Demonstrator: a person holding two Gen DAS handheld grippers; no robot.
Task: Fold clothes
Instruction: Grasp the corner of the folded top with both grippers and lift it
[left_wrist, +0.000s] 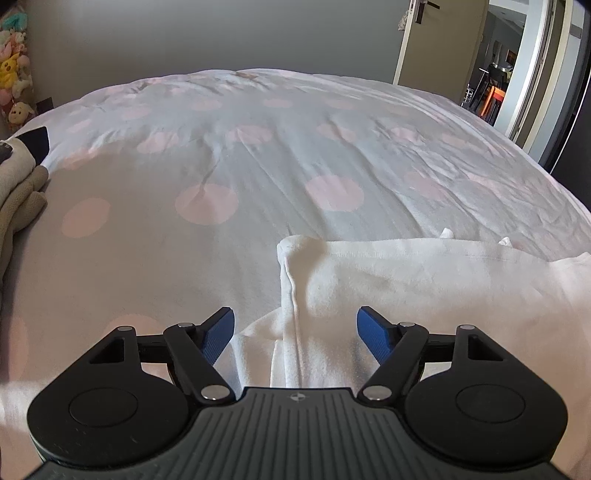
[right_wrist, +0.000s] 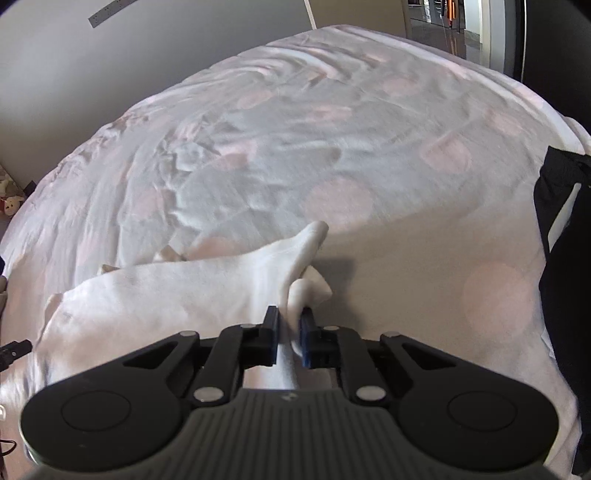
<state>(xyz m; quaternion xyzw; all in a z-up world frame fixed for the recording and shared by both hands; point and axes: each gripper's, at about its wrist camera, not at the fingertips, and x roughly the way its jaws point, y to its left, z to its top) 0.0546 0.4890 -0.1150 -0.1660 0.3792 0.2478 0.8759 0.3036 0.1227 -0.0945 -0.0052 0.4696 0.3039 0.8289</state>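
A white garment (left_wrist: 424, 280) lies on the bed, spread to the right in the left wrist view. My left gripper (left_wrist: 295, 325) is open, its blue pads on either side of the garment's folded left edge, low over the fabric. In the right wrist view the same white garment (right_wrist: 177, 295) stretches to the left. My right gripper (right_wrist: 290, 325) is shut on a bunched right edge of the garment, and a fold of cloth sticks up between and past the fingers.
The bed cover (left_wrist: 258, 166) is white with pink dots and wrinkled. Beige folded clothes (left_wrist: 18, 192) lie at the left edge. A dark garment (right_wrist: 565, 258) lies at the right. Plush toys (left_wrist: 13, 66) hang on the far wall; an open door (left_wrist: 443, 40) is behind.
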